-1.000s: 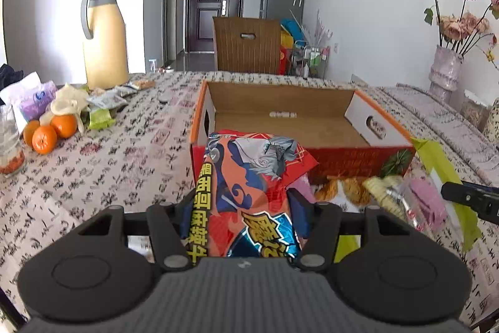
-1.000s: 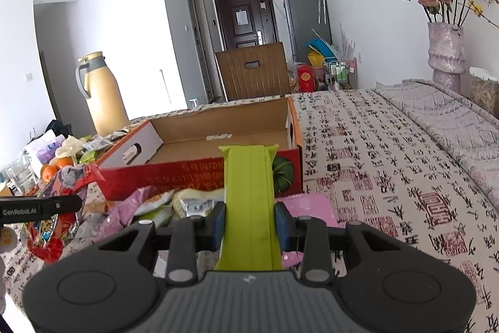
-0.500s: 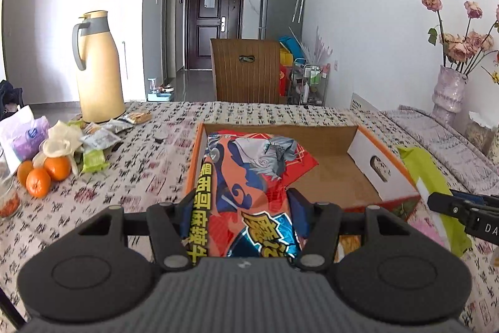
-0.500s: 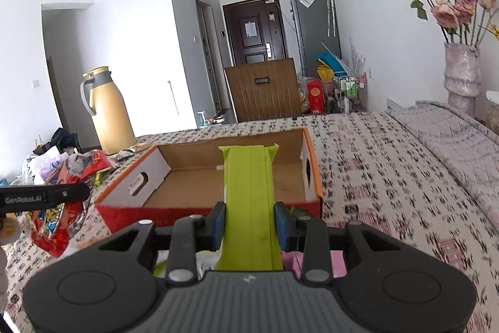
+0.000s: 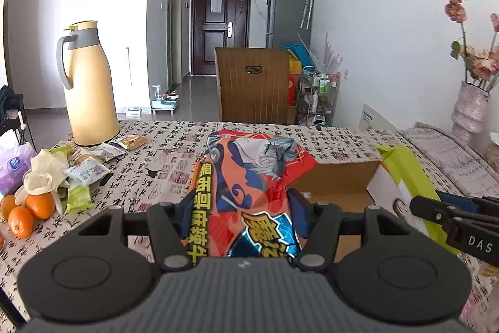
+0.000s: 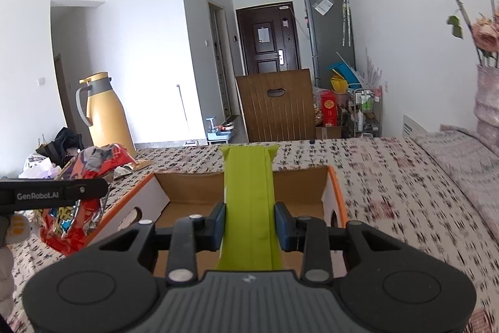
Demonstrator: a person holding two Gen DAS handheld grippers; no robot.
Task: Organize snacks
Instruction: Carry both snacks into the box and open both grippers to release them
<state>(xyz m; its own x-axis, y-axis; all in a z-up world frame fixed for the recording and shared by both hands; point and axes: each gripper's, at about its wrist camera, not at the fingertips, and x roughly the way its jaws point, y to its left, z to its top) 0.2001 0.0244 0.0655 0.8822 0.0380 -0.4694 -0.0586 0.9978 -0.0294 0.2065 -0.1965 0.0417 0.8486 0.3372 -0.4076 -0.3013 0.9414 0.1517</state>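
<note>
Left gripper point(image 5: 240, 202) clamped on red snack bag point(image 5: 249, 186) at centre frame, right gripper point(image 6: 249, 222) clamped on lime-green packet point(image 6: 248, 202), both above open cardboard box point(image 6: 315, 186), oranges point(image 5: 26, 209) lower left, thermos point(image 5: 89, 83) upper left.

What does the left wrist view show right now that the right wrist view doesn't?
Only the left wrist view: oranges and small snack packets beside the thermos. Only the right wrist view: the cardboard box's whole interior. Both: the left gripper shut on the red snack bag, the right gripper shut on the green packet, and the thermos.
</note>
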